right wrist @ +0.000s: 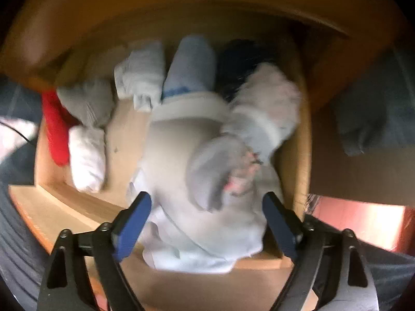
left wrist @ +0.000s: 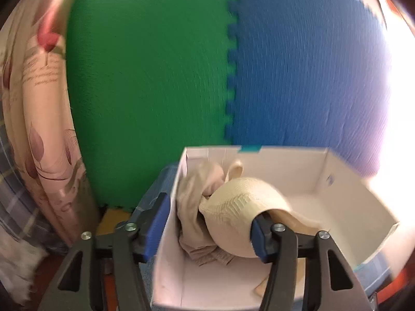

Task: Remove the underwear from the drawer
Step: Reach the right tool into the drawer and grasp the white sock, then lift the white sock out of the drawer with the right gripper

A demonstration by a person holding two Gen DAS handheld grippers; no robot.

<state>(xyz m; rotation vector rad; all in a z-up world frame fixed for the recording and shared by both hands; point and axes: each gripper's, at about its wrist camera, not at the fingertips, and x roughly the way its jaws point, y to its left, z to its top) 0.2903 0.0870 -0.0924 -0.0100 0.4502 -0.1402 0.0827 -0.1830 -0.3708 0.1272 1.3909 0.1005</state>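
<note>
In the left wrist view, my left gripper (left wrist: 207,229) is open over a white box (left wrist: 345,178). A cream padded bra (left wrist: 238,207) lies in the box, draped over the right fingertip (left wrist: 259,241). Beige underwear (left wrist: 194,207) is bunched beside it. The left fingertip is outside the box wall. In the right wrist view, my right gripper (right wrist: 207,228) is open above a wooden drawer (right wrist: 303,155). A pile of pale grey underwear (right wrist: 186,171) lies between the fingers. The view is blurred.
Green (left wrist: 150,83) and blue (left wrist: 306,77) foam mats lie beyond the box. A floral cloth (left wrist: 44,129) hangs at the left. The drawer also holds rolled white (right wrist: 87,160), grey (right wrist: 88,103), light blue (right wrist: 192,64), dark (right wrist: 241,59) and red (right wrist: 55,132) garments.
</note>
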